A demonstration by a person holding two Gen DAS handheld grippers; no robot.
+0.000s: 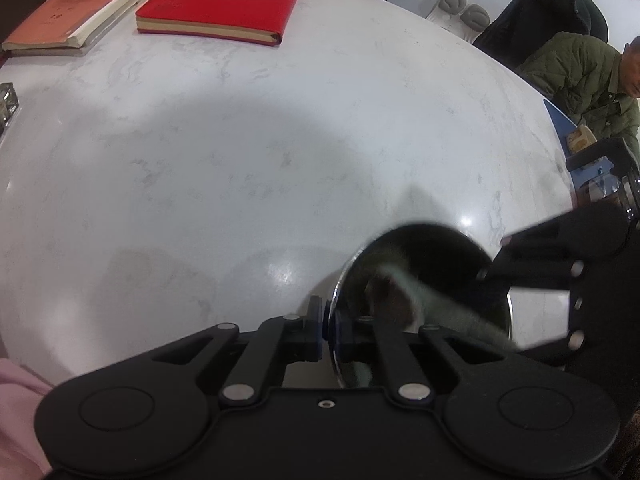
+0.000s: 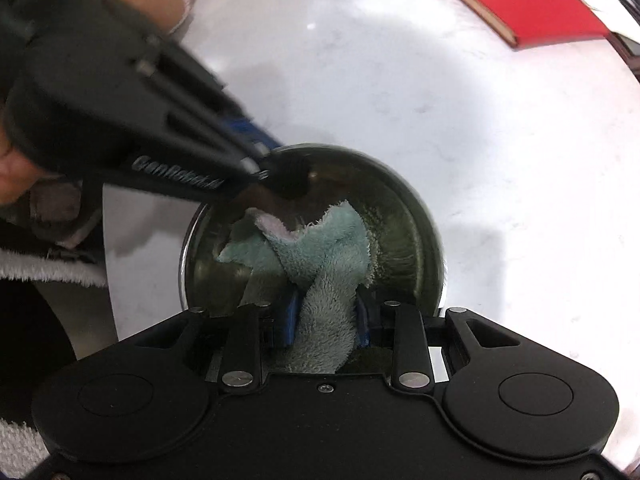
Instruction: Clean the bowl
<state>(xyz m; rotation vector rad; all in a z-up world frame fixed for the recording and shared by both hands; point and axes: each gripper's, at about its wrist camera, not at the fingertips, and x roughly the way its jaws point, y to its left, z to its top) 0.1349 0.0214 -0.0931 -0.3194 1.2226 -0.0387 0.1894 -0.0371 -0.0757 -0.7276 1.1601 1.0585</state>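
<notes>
Black linkage arms of the right gripper (image 2: 326,320) fill the bottom of the right wrist view, and between its blue pads a pale green terry cloth (image 2: 320,264) is pinched, twisted into a thick rope where the pads squeeze it. From there the cloth fans out toward twelve o'clock into the metal bowl (image 2: 404,216), its loose end folded over near the middle of the basin.

At ten o'clock in that view the left gripper (image 2: 280,178) slants down onto the bowl's far rim, blurred, with a hand (image 2: 16,176) behind it at nine o'clock.

Seen from the left wrist, the left gripper (image 1: 328,330) is clamped tight on the bowl's (image 1: 440,248) thin rim, one pad outside and one inside the wall. The bowl sits at about five o'clock on the white marble table (image 1: 240,140), tipped so its dark interior faces the camera. The cloth (image 1: 436,300) shows as a grey-green smear inside, and the right gripper (image 1: 490,258) comes in from three o'clock.

A red notebook (image 1: 220,0) lies at eleven o'clock on the far side of the table.
</notes>
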